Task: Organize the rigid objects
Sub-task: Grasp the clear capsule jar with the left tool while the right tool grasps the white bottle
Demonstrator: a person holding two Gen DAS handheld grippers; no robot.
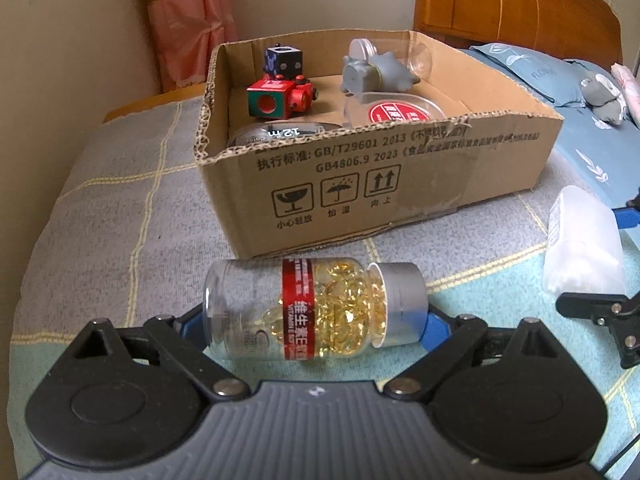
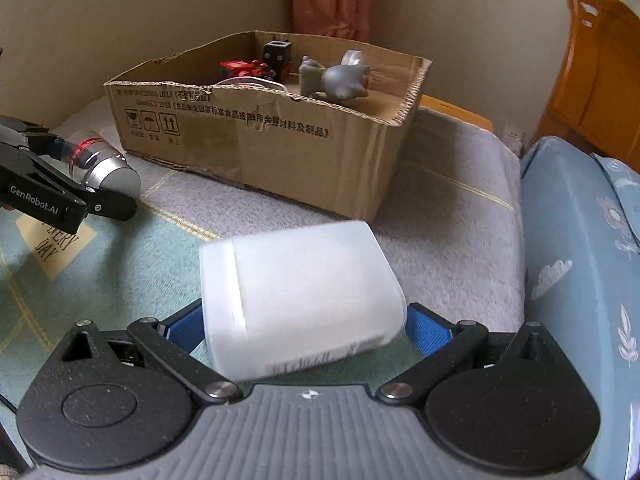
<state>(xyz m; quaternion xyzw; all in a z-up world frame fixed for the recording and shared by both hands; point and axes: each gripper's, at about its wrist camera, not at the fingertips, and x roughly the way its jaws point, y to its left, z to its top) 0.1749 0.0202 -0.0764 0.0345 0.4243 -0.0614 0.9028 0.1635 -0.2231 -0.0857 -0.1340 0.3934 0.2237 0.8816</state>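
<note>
A clear bottle of golden capsules (image 1: pixel 320 312), with a red label and a silver cap, lies crosswise between the fingers of my left gripper (image 1: pixel 312 320). The blue pads press on its base and its cap, so the gripper is shut on it. In the right wrist view that same gripper (image 2: pixel 68 164) shows at the left edge with the bottle (image 2: pixel 100 164). My right gripper (image 2: pixel 304 324) is shut on a frosted white plastic container (image 2: pixel 300 292), which looks blurred and tilted. An open cardboard box (image 1: pixel 380 184) stands just beyond both grippers.
The box (image 2: pixel 280 148) holds a red toy cube (image 1: pixel 276 98), a black cube (image 1: pixel 282 60), a grey toy figure (image 1: pixel 372 74) and round lidded tins (image 1: pixel 400 110). It stands on a checked blanket (image 1: pixel 112 216). A blue pillow (image 2: pixel 580 260) lies to the right, with a wooden headboard (image 1: pixel 512 0) behind.
</note>
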